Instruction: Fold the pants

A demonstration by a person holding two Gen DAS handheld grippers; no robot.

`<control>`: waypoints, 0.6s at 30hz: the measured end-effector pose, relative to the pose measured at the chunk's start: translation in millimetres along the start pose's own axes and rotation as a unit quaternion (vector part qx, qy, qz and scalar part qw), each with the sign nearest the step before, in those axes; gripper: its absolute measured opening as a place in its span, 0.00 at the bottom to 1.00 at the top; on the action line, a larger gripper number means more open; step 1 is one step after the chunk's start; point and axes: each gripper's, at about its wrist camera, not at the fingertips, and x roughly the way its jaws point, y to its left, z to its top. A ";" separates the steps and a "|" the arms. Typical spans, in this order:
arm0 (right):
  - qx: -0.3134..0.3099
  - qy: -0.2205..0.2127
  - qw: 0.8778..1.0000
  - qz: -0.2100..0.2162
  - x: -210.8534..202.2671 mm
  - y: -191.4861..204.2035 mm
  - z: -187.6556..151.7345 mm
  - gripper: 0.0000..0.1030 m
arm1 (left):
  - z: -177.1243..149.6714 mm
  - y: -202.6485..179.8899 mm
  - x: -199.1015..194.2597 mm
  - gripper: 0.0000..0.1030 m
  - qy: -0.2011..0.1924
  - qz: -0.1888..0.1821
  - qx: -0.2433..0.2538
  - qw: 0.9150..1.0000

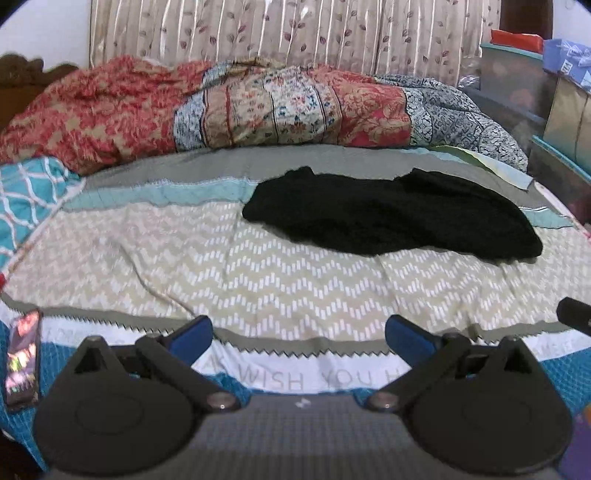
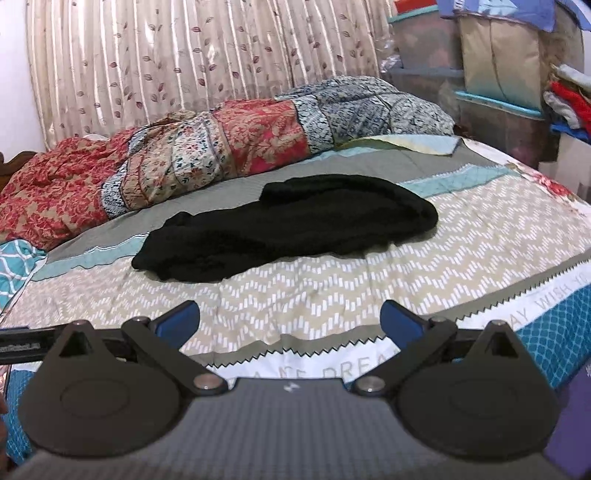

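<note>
Black pants lie in a loose heap on the patterned bedspread, toward the far right in the left wrist view and near the middle in the right wrist view. My left gripper is open and empty, over the near edge of the bed, well short of the pants. My right gripper is open and empty too, also near the front edge, with the pants ahead of it.
A crumpled red and blue quilt lies along the far side of the bed below a curtain. A phone lies at the near left. Storage boxes stand at the right. A teal pillow lies at the left.
</note>
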 end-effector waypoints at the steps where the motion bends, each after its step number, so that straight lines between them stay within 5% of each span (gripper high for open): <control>1: 0.006 0.001 1.000 0.000 0.1 -1.4 -0.6 1.00 | -0.3 2.7 0.7 1.00 0.004 -0.005 -0.004 1.000; 5: 0.037 0.007 0.999 0.002 1.2 -9.5 -0.2 1.00 | 1.1 9.0 4.6 1.00 0.007 0.000 0.005 1.000; 10: 0.041 -0.006 0.999 -0.007 5.7 -15.5 4.8 0.99 | 15.5 34.7 17.2 1.00 0.024 -0.038 -0.017 0.999; 13: 0.042 -0.011 0.999 -0.009 12.9 -22.9 11.3 0.84 | 37.9 64.3 31.0 1.00 0.028 -0.027 -0.053 0.998; 18: 0.060 0.005 0.998 -0.002 34.3 -38.4 12.1 0.40 | 96.2 106.3 81.4 1.00 0.059 -0.051 -0.125 0.989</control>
